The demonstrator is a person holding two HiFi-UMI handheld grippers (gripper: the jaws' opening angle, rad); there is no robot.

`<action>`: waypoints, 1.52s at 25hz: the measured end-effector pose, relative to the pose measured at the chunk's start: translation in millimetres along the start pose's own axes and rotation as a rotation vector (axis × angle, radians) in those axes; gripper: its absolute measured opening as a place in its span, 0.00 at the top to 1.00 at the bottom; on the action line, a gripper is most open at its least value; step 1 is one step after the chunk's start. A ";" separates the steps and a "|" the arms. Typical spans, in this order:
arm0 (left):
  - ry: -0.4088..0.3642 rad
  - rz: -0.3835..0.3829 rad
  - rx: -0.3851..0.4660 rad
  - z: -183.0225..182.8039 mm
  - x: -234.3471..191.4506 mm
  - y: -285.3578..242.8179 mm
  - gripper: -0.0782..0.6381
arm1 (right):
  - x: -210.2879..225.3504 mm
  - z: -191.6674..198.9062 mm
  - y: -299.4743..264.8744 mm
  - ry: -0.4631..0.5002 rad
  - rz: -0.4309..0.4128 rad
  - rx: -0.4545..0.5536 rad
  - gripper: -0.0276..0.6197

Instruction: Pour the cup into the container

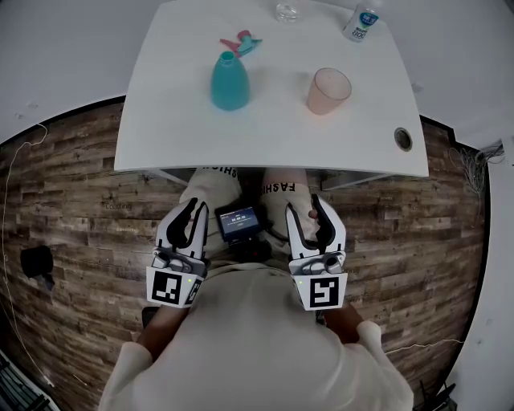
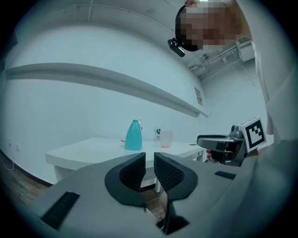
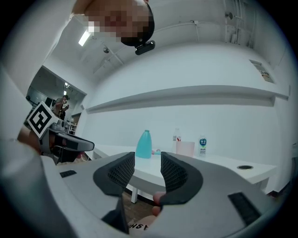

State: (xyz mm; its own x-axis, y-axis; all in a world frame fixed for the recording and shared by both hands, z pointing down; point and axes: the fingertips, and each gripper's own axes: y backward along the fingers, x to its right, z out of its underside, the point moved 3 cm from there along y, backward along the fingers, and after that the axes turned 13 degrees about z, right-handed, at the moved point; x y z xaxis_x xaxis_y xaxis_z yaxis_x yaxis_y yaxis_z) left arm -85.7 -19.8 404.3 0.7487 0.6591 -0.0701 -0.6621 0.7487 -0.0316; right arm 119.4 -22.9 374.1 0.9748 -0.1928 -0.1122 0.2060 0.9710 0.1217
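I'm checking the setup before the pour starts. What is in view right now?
table: one, white, centre
teal bottle: one, teal, uncapped, table's left half
cup: one, pink, right of the teal bottle
spray cap: one, pink and teal, behind the teal bottle
clear glass item: one, transparent, far edge
small bottle: one, white, blue label, far right corner
cable hole: one, dark, near right corner
floor: wood planks, brown
screen device: one, black, on the lap
left gripper: white, black fingers apart, empty
right gripper: same, empty
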 end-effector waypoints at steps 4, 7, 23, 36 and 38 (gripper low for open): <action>0.044 0.034 -0.028 15.4 20.9 -1.2 0.80 | -9.7 8.1 12.4 0.014 0.024 -0.003 0.68; 0.037 0.059 -0.037 18.4 28.9 -1.2 0.80 | -15.7 13.5 19.3 0.008 0.026 -0.021 0.68; 0.067 0.034 -0.041 27.6 19.1 7.2 0.80 | -23.0 8.9 33.9 0.034 0.045 -0.034 0.68; 0.110 0.047 -0.060 47.9 34.5 16.6 0.80 | -26.6 13.5 51.4 0.047 0.039 -0.060 0.68; 0.115 0.054 -0.063 51.3 41.1 17.6 0.80 | -25.2 15.2 57.9 0.046 0.041 -0.065 0.68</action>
State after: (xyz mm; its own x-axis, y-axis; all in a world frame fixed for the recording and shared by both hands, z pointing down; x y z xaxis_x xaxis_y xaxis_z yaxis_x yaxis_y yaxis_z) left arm -65.0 24.1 451.9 0.7060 0.6830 -0.1870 -0.7045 0.7044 -0.0870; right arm 108.1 36.1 399.0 0.9772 -0.1471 -0.1533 0.1582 0.9854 0.0635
